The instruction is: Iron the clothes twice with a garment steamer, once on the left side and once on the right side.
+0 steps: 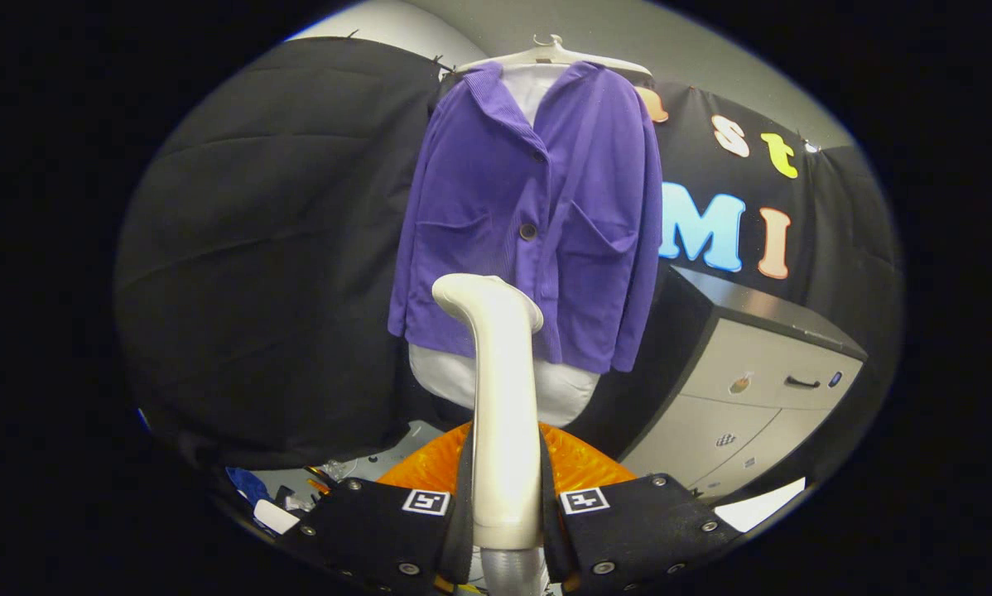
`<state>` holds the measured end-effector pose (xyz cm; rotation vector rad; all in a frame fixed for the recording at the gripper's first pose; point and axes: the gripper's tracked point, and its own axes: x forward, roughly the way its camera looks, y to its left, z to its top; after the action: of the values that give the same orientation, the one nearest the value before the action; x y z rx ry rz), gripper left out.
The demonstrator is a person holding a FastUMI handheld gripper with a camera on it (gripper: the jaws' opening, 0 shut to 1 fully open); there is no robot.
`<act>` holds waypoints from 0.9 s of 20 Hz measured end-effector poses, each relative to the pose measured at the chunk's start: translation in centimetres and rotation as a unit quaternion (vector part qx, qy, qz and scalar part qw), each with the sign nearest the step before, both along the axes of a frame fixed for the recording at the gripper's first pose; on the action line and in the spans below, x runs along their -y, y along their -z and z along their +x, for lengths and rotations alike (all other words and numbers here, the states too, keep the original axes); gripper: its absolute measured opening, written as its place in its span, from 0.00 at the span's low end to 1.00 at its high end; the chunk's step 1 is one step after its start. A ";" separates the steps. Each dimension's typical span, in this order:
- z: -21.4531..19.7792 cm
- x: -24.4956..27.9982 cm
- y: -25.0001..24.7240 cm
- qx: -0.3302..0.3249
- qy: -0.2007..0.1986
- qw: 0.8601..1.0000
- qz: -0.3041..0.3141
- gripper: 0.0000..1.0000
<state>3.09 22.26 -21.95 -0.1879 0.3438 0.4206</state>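
Purple jacket (537, 215) on its hanger (556, 55) beyond the fingers, steamer (500, 397) clamped upright in the gripper (504, 509), head short of the cloth; no stroke yet, apparently; next, onto one side.

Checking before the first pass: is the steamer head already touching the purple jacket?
No: the cream plastic garment steamer, clamped between the gripper jaws, stands upright with its head short of the purple corduroy jacket hanging beyond it.

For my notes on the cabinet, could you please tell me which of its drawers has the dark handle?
The upper drawer of the grey cabinet bears the dark handle; the lower drawers show none.
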 end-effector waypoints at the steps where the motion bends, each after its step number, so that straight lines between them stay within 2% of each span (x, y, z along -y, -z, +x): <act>1: 0.2 -0.6 -1.3 0.011 -0.008 1.000 0.001 0.34; 9: 2.6 -5.4 -13.4 0.105 -0.045 0.993 0.040 0.34; 13: 4.0 -7.7 -19.4 0.141 -0.039 0.986 0.076 0.35; 18: 6.6 -9.9 -27.2 0.221 -0.028 0.970 0.102 0.34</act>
<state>9.73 32.17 5.20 -0.0862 -0.1431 0.4543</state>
